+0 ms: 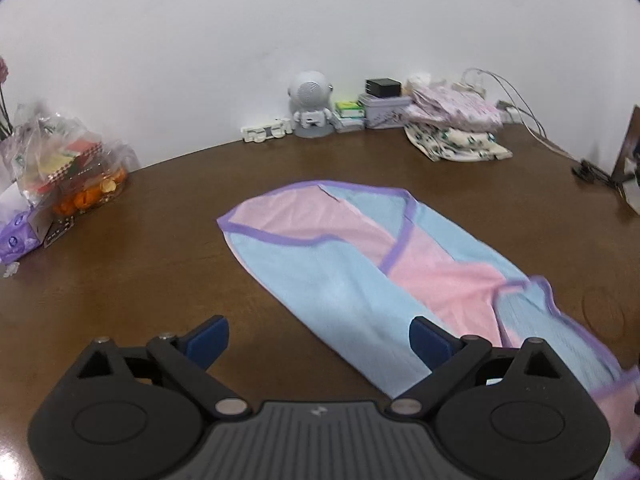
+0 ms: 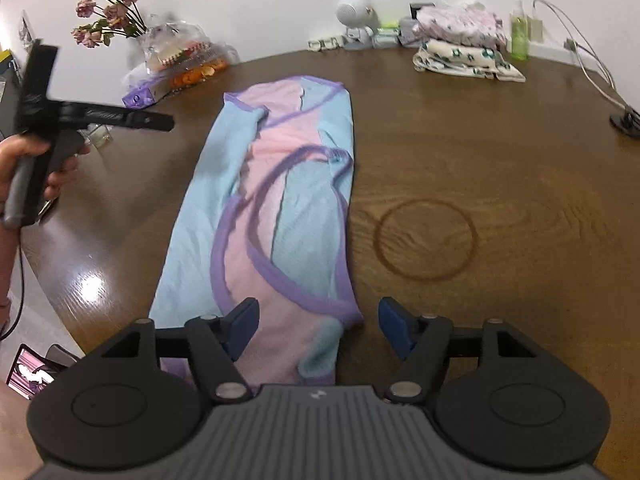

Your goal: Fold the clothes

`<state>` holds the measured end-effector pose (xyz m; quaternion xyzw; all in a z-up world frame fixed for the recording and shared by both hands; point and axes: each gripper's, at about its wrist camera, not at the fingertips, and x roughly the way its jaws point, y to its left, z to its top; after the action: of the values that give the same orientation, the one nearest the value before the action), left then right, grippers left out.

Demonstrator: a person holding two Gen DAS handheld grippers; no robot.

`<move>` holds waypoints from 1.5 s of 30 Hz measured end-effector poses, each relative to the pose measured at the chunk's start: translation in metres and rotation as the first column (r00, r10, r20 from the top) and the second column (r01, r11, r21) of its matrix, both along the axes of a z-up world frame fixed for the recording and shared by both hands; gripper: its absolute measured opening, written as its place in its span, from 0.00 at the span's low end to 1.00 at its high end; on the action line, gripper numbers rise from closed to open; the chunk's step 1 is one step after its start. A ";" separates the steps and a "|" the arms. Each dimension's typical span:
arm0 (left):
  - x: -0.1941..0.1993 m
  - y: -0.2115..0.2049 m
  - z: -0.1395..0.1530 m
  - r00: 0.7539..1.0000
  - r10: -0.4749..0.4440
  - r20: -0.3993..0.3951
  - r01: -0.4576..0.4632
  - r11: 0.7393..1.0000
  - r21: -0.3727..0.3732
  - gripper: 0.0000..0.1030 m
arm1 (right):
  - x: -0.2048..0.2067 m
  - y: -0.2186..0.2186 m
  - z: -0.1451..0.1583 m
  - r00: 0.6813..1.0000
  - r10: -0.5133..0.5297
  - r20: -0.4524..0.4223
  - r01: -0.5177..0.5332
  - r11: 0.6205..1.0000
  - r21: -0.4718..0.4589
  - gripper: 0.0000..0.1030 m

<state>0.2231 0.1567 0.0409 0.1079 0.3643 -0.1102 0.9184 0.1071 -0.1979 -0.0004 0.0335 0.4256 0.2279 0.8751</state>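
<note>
From the left wrist view, we see our left gripper [image 1: 319, 342] with its blue jaws spread wide and nothing pinched; the right-hand pad overlaps the garment's edge in the picture, and we cannot tell whether it touches the cloth. The garment [image 1: 352, 276] lies flat on the brown table [image 1: 140, 248], filling the centre and running off toward 4 o'clock, where its near end is blurred and cut off by the gripper body and the frame edge. Its long axis runs from 11 o'clock to 5 o'clock. It is light blue and pink with purple trim, folded lengthwise into a narrow band. At 12 o'clock against the wall stand a small white robot figure [image 1: 310, 100] and, at 1 o'clock, a pile of folded clothes [image 1: 456, 128]; the bags at 9 o'clock [image 1: 60, 160] are too blurred to read.

From the right wrist view, our right gripper [image 2: 318, 330] also stands with jaws apart, pinching nothing, while the garment's near end [image 2: 280, 344] lies between and under them. The garment [image 2: 280, 184] here points almost straight from 6 to 12 o'clock, leaning slightly right at the top. Its bottom hem is hidden by the gripper body. At 9 o'clock a hand [image 2: 24, 168] holds the left gripper, seen side-on and blurred. A dark ring mark [image 2: 426, 240] sits on the table at 3 o'clock, just beside the garment.
</note>
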 end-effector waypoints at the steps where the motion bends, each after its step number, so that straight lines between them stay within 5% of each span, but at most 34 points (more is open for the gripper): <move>1: -0.005 -0.002 0.000 1.000 -0.004 0.000 0.004 1.000 0.002 0.94 | -0.001 -0.001 0.000 1.000 -0.001 -0.001 0.001 1.000 -0.001 0.72; 10: -0.025 -0.016 -0.001 1.000 -0.021 -0.004 0.021 1.000 0.007 0.94 | -0.011 -0.008 -0.002 1.000 -0.015 -0.001 0.015 1.000 0.022 0.98; 21: -0.027 -0.026 -0.003 0.999 -0.030 -0.013 0.030 0.999 -0.011 0.94 | -0.010 -0.014 -0.010 0.999 -0.034 -0.030 0.037 0.993 0.116 1.00; 30: -0.029 -0.035 -0.003 0.999 -0.048 -0.019 0.048 0.999 -0.007 0.94 | -0.011 -0.011 -0.007 0.999 -0.036 -0.004 0.036 0.996 0.077 0.99; 31: -0.028 -0.036 -0.002 0.999 -0.050 -0.022 0.050 0.999 -0.010 0.94 | -0.011 -0.010 -0.007 0.999 -0.039 0.004 0.038 0.997 0.069 0.97; 35: -0.020 -0.043 0.002 0.997 -0.067 -0.036 0.065 0.997 -0.035 0.94 | -0.005 -0.010 -0.009 0.999 -0.042 -0.019 0.043 0.997 0.065 0.48; 39: 0.006 -0.062 0.010 0.996 -0.078 -0.042 0.077 0.997 -0.024 0.92 | -0.001 -0.006 -0.013 0.999 -0.029 -0.033 0.030 0.998 0.050 0.45; 42: 0.041 -0.086 0.015 0.994 -0.076 -0.078 0.074 0.997 -0.029 0.91 | 0.002 -0.002 -0.014 0.999 -0.014 -0.035 0.016 0.999 0.044 0.25; 45: 0.084 -0.120 0.013 0.988 -0.057 -0.146 0.054 0.998 -0.027 0.82 | 0.006 0.000 -0.014 0.999 0.010 -0.037 -0.008 0.999 0.043 0.22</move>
<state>0.3076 0.0369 0.0540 0.0993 0.4263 -0.1476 0.8869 0.1133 -0.1982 -0.0149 0.0545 0.4369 0.2403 0.8651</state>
